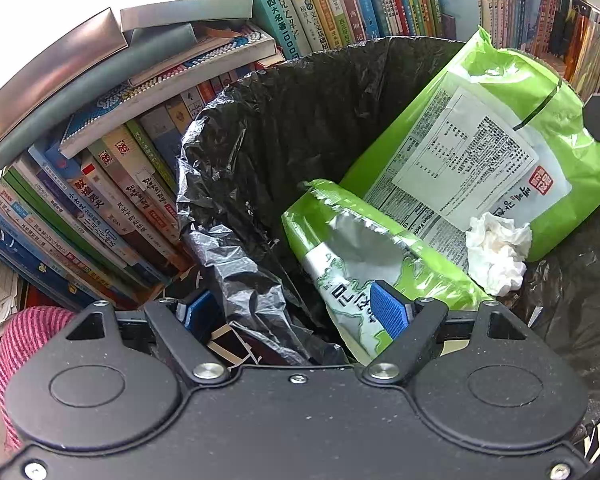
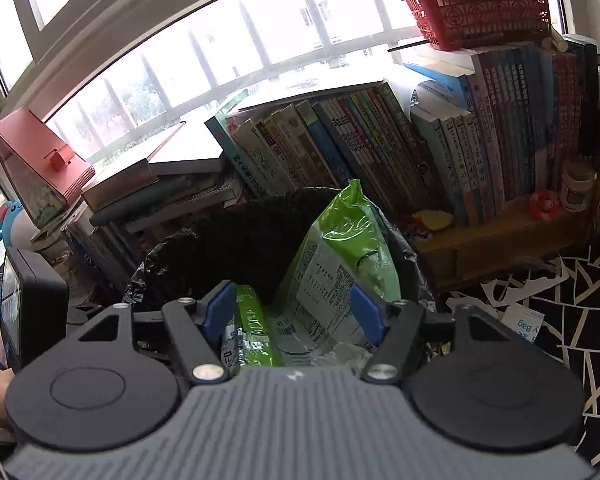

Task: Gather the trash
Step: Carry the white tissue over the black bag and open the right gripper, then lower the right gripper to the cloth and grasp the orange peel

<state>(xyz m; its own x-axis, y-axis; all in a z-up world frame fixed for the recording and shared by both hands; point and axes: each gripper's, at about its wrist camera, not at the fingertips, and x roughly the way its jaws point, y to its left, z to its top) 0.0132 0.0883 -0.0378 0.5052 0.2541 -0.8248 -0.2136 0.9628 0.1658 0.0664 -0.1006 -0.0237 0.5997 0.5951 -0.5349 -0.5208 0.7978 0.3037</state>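
Right gripper (image 2: pixel 294 312) hangs spread and empty over the black-lined bin (image 1: pixel 260 128), so the drop looks done. Inside lie the big green packet (image 1: pixel 480 140) at two o'clock, a smaller packet (image 1: pixel 360 264) and a tissue wad (image 1: pixel 496 252). Left gripper (image 1: pixel 296 312) pinches the liner's rim (image 1: pixel 236 264) — next, more trash.

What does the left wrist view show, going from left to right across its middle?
Stacked books → crinkled black plastic bin liner → small torn green snack packet → crumpled white tissue
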